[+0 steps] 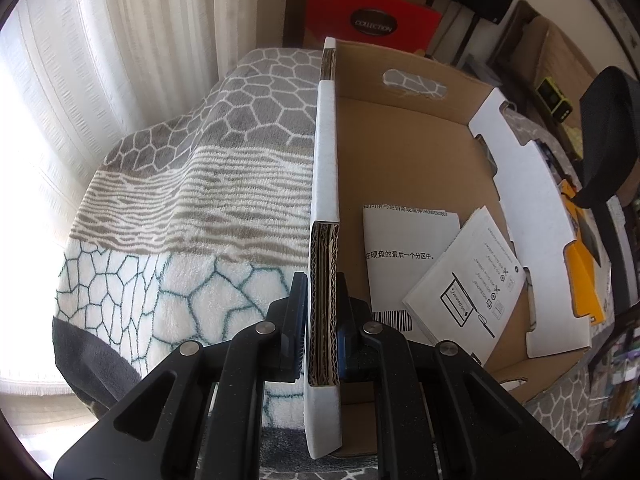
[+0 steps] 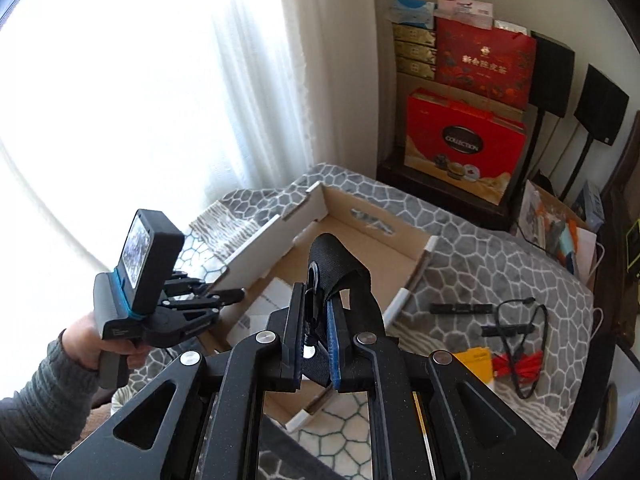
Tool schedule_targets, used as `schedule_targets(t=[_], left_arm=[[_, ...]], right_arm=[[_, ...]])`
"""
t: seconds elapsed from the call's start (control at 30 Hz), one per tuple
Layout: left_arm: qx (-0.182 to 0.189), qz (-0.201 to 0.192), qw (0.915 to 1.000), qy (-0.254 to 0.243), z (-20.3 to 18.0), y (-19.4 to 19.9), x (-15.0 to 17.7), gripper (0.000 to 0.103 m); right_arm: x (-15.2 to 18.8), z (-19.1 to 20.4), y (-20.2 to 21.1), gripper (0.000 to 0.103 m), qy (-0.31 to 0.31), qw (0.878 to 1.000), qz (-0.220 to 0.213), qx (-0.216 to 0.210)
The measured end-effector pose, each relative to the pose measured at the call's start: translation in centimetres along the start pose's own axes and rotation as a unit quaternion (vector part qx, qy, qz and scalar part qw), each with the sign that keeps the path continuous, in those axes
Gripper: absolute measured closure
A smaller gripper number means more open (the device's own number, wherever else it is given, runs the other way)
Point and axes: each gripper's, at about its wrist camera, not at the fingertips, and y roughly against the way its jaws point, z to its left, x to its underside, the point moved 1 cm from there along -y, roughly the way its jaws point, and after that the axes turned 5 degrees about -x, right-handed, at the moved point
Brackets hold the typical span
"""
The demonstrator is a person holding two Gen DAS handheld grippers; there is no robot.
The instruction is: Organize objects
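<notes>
Clamped between the 2 fingers of the left gripper (image 1: pixel 323 320) is the near wall of a cardboard box (image 1: pixel 326 168), its corrugated layers exposed at a notch in the white-faced rim. Inside the box, flat on the brown floor, lie 2 paper items: a white sheet (image 1: pixel 404 256) printed with Chinese text and a barcode, and a white booklet (image 1: pixel 468 276) with line drawings, overlapping its right edge. An oval hand slot is cut in the far wall.

From the right wrist view, the right gripper (image 2: pixel 316 324) is pinched on a black woven strap (image 2: pixel 340 264) with a black clip at its end; the strap loops up above the fingers, over the open box (image 2: pixel 412 280). A person's left hand (image 2: pixel 86 344) in a grey knit sleeve holds the left gripper (image 2: pixel 224 296) at the box's left wall.

Beneath the box is a fleecy blanket (image 2: pixel 480 248) patterned with grey and white cells. On it, right of the box, lie a black cable (image 2: pixel 520 320), a red cable bundle (image 2: pixel 520 364) and a yellow card (image 2: pixel 476 360). Red gift boxes (image 2: pixel 464 144) stand stacked against the wall behind.
</notes>
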Motion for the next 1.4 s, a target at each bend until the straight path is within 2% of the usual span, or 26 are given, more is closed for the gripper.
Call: schedule_targets(t=[0.33,0.5,0.63,0.73,0.87,1.1,1.4], left_arm=[[0.001,0.001,1.0,0.003,0.1,0.0,-0.1,0.093],[0.001,0.002,1.0,0.004,0.1,-0.1,0.0,0.093],[0.0,0.002,1.0,0.003,0.1,-0.1,0.0,0.093],[0.001,0.002,1.0,0.004,0.1,-0.1,0.0,0.093],[0.001,0.002,1.0,0.006,0.2,-0.2,0.0,0.093],[-0.001,0.001,1.0,0.005,0.3,-0.2,0.0,0.093],[-0.003,0.001,1.0,0.003,0.2,-0.4,0.0,0.093]], right_arm=[[1.9,2.3,-9.0,0.095,-0.014,0.997,0.056,-0.048],[3.0,2.6,-10.9,0.094,-0.014,0.995,0.076,-0.069],[3.9,2.1,-11.3,0.09,-0.017,0.993,0.094,-0.063],[4.1,1.4,-11.0,0.083,-0.025,0.993,0.099,-0.057],[3.7,0.8,-9.2,0.081,-0.025,0.995,0.083,-0.052],[2.6,-1.9,-4.3,0.068,-0.038,0.998,0.056,0.0],[2.9,-8.3,0.1,0.067,-0.084,0.993,0.043,0.064]])
